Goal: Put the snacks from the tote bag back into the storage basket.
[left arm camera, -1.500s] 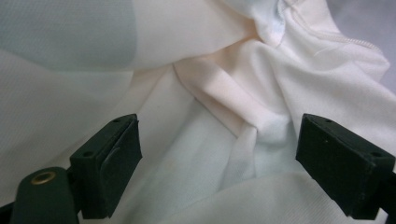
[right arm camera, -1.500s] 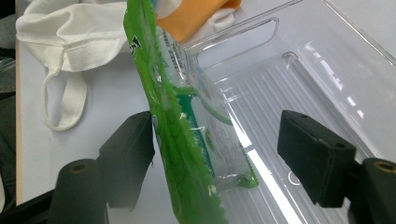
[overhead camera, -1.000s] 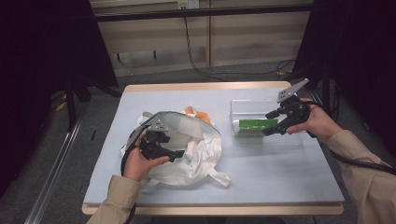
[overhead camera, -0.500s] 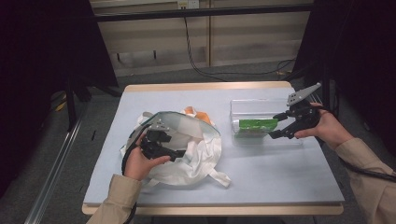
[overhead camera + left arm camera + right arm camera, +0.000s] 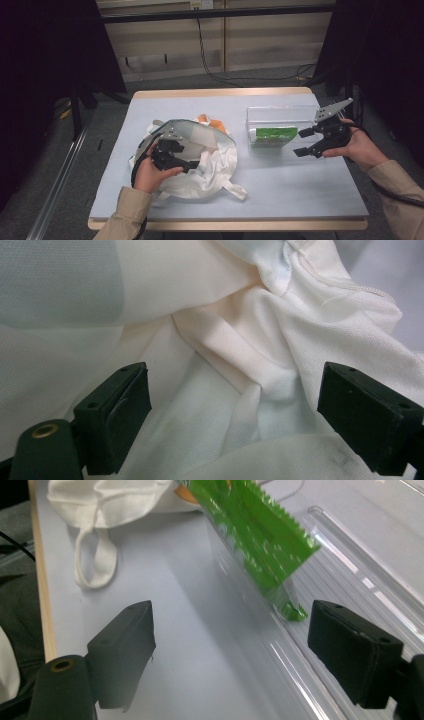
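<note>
Left gripper view — creased white cloth bag (image 5: 240, 365)

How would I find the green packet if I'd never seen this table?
Look at the right half of the pale blue table, where a clear plastic box sits. The green packet lies inside it, near the right tool. It's the only bright green thing; the white cloth bag lies left.

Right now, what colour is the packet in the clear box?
Bright green packet, with small pale print; clearest in the right gripper view.
</note>
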The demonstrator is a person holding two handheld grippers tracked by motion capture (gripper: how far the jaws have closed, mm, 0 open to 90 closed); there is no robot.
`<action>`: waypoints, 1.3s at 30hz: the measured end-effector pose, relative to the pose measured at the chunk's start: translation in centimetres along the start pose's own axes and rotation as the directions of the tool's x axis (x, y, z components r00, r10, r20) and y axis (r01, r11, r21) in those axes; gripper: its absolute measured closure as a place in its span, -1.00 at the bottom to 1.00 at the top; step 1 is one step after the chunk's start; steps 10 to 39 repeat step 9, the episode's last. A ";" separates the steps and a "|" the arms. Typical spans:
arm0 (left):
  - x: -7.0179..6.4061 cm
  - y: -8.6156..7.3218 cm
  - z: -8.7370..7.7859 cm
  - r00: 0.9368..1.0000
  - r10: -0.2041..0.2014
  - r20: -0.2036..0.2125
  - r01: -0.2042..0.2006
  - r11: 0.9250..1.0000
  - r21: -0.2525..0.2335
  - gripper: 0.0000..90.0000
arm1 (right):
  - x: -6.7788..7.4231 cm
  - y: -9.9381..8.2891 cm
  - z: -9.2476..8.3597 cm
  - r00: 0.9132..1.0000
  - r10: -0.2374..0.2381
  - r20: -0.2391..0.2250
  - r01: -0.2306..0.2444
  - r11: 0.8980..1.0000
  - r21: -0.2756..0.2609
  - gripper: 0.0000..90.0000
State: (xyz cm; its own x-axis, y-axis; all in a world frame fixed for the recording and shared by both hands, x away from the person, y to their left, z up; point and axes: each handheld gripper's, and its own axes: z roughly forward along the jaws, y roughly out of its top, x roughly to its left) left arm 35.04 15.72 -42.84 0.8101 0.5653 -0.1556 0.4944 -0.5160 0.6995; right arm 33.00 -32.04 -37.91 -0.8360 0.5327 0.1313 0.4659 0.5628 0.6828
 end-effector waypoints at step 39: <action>-0.1 0.1 -0.1 1.000 0.001 0.006 -0.001 1.000 -0.003 -0.71 | 1.4 -1.9 0.1 1.000 0.002 0.013 -0.002 1.000 0.000 -0.65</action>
